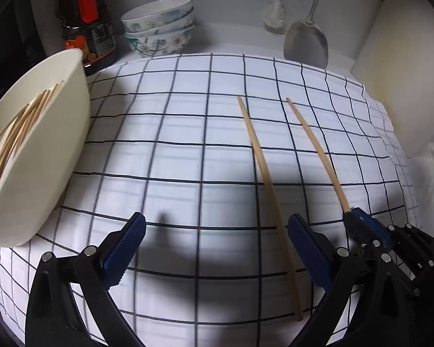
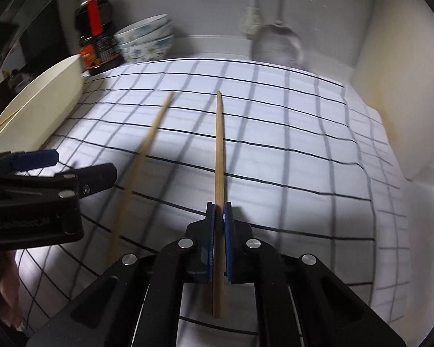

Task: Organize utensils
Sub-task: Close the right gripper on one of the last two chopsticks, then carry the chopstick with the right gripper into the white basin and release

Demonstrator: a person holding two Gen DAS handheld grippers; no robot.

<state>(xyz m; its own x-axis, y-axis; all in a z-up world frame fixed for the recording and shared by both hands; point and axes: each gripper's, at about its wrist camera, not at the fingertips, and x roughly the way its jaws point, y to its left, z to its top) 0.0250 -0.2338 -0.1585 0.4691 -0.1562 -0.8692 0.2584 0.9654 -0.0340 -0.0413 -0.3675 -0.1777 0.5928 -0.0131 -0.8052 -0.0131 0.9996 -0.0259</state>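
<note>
Checked cloth, right hand-held gripper pinching chopstick (blurred)

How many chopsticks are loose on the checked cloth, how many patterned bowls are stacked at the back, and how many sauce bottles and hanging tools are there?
Loose chopsticks: 2, one lying free, one clamped in the right gripper
Stacked patterned bowls: 3
Sauce bottle: 1
Hanging tools: 2, a brush and a metal spatula
Total: 8

Dark sauce bottle beside stacked floral bowls; hanging brush, metal spatula; checked cloth
</note>
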